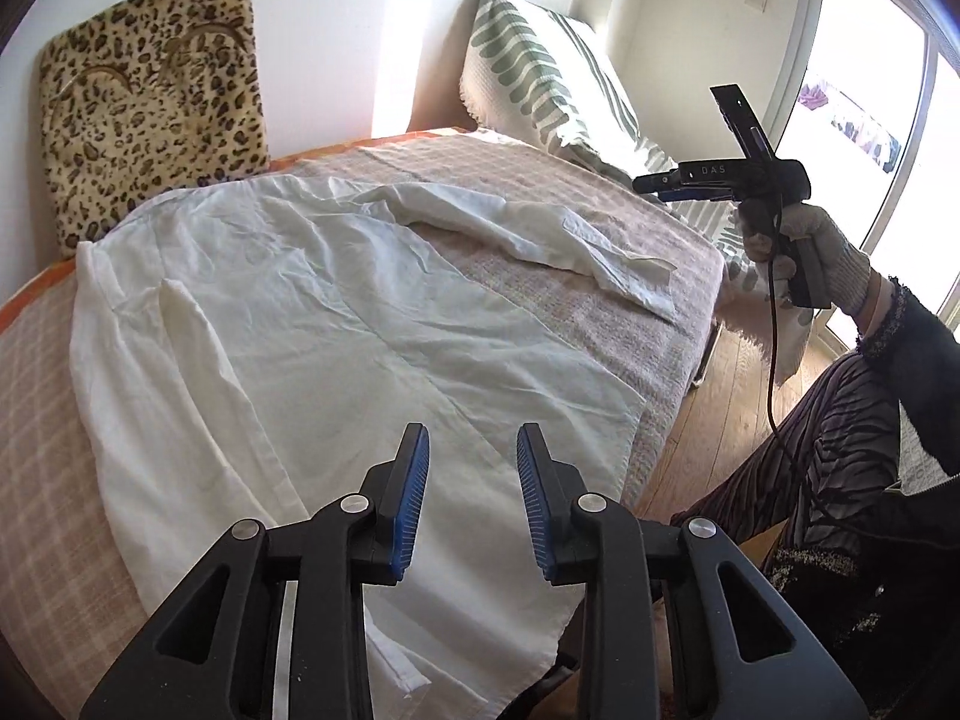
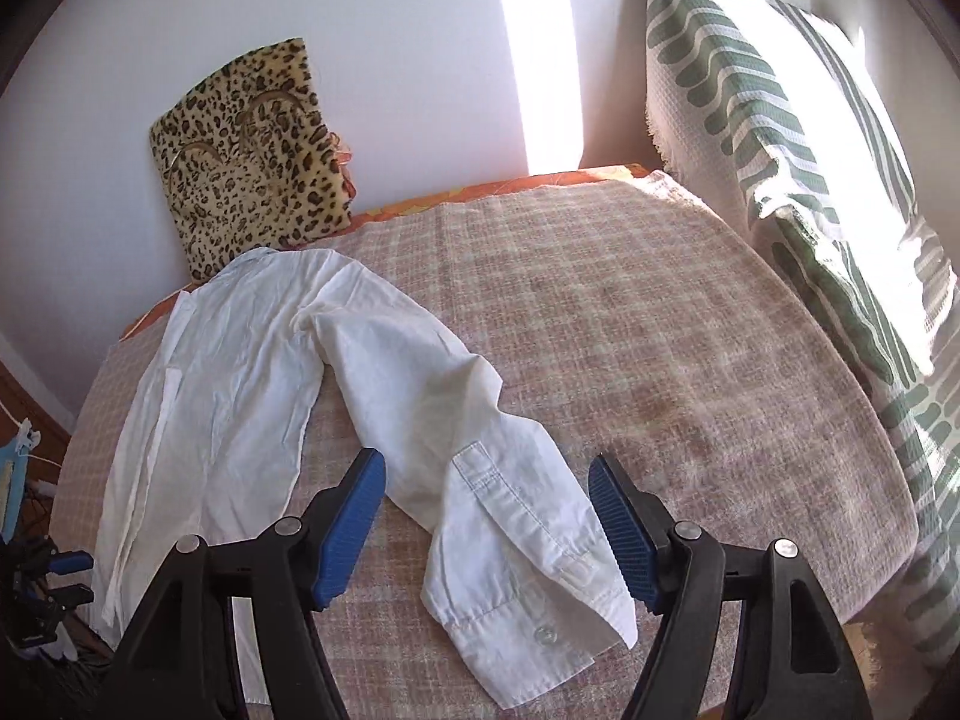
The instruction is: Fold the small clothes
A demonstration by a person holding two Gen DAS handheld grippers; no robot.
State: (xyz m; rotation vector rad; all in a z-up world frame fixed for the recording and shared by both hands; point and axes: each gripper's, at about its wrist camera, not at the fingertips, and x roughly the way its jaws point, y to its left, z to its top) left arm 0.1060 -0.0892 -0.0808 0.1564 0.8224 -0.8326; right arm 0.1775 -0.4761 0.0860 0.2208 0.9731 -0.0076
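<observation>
Beyond the left gripper's (image 1: 473, 450) fingers and off to their left, a leopard-print cushion (image 1: 150, 102) leans against the wall at the far edge of the bed (image 1: 48, 360). A white shirt (image 1: 288, 312) lies spread flat on the bed's checked cover, its body running from below the cushion down toward the fingers and passing under them. The left gripper's blue pads (image 1: 411, 498) stand a narrow way apart with nothing between them; the shirt's cloth lies below the gap, not pinched.

From the shirt's far end a sleeve (image 2: 474, 468) runs off to the right across the cover. In the right wrist view the sleeve comes down between the right gripper's (image 2: 486, 480) two fingers, its buttoned cuff (image 2: 528, 618) lying just short of the right pad (image 2: 621, 534) and nearer the camera than the fingertips. Those fingers stand wide, one on each side of the sleeve, neither pressing on it.

Right of the fingers, a green-and-white patterned pillow (image 2: 768, 138) stands along the bed's edge. In the left wrist view a gloved hand (image 1: 822, 258) holds the right gripper's handle beyond the bed's right side.
</observation>
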